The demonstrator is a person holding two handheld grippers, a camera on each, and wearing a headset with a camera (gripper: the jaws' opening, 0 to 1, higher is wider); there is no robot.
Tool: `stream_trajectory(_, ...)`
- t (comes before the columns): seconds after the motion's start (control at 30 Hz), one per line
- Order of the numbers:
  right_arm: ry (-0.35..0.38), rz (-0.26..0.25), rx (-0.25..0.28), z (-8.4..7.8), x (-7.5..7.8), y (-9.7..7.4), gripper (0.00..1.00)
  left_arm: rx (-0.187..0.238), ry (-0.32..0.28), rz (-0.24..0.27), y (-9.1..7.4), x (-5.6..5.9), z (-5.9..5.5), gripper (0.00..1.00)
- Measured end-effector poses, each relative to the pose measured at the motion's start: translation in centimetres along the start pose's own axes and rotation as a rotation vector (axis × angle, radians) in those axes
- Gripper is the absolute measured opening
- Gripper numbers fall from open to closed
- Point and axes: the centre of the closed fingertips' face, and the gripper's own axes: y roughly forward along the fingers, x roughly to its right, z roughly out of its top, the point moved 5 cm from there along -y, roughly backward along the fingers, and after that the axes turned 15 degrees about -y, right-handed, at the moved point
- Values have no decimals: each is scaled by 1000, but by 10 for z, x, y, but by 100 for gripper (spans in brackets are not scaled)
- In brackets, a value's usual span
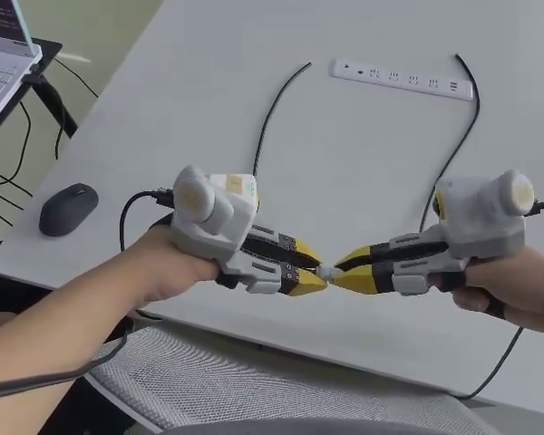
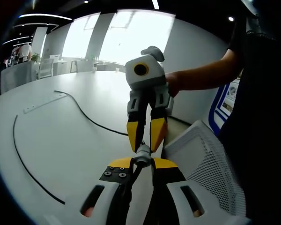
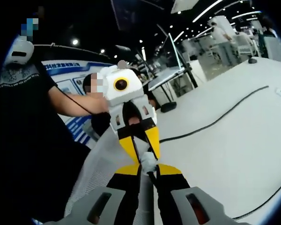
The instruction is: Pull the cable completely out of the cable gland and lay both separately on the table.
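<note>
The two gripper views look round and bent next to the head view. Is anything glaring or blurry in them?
Left gripper view: fisheye bends the table edge, and the windows blow out white. Right gripper view: dim background, bright ceiling strips, the cable gland close up and a little soft. Head view: straight lines, even light, no harsh shadows.

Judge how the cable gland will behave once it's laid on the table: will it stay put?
Probably light: the cable gland is small, held where the tips of the left gripper and right gripper meet. Its rounded body may well roll on the smooth table. Being small, it could slip from the tips.
</note>
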Motion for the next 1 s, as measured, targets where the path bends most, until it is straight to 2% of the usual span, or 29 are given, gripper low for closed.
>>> stream_trajectory(0.13, -104, -18, -25, -1, -4, 0, 8, -1, -14, -10, 0, 0, -1, 15)
stream_trajectory(0.27, -225, -56, -80, -1, -4, 1, 8, -6, -21, -6, 2, 0, -2, 15)
stream_trajectory(0.47, -419, -134, -160, 0, -7, 3, 8, 0, -51, 2, 1, -5, -2, 15)
stream_trajectory(0.6, -510, -187, -204, -1, -7, 4, 8, 10, -80, 5, 1, -8, -3, 15)
stream_trajectory(0.77, -567, -209, -237, -3, -11, 8, 8, 4, -78, 9, 2, -10, -6, 15)
stream_trajectory(1.0, -551, -222, -234, -2, -9, 7, 8, 9, -59, 11, 1, -10, -6, 15)
